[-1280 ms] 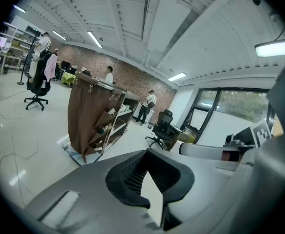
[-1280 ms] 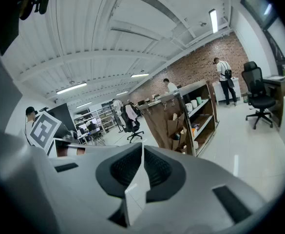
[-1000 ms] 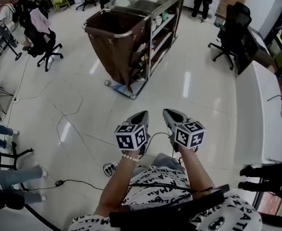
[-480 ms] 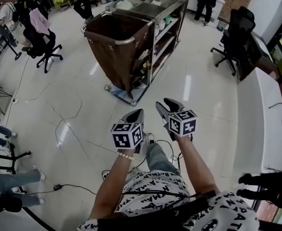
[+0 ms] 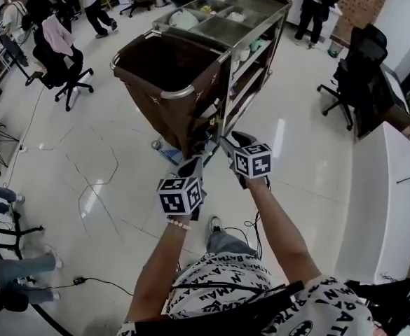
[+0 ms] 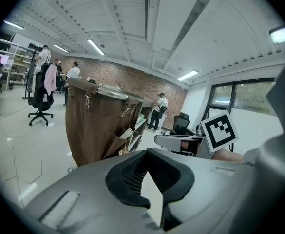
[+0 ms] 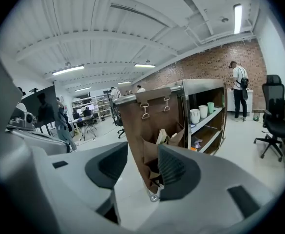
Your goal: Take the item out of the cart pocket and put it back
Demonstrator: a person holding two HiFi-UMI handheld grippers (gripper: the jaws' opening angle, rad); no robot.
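Note:
A metal cart carries a brown bag with side pockets. In the right gripper view the pockets hold pale paper items; the left gripper view shows the same pockets. Both grippers point at the bag's near corner, still short of it. My right gripper is open and its jaws are opening, with nothing between them. My left gripper has its tips together and holds nothing.
White cups stand on the cart's shelf. Office chairs sit left and right of the cart. A white counter runs along the right. Cables trail on the floor. People stand at the back.
The person has walked up to the cart, so it looms larger and closer. Both grippers have moved forward toward the bag, and the right jaws have spread apart.

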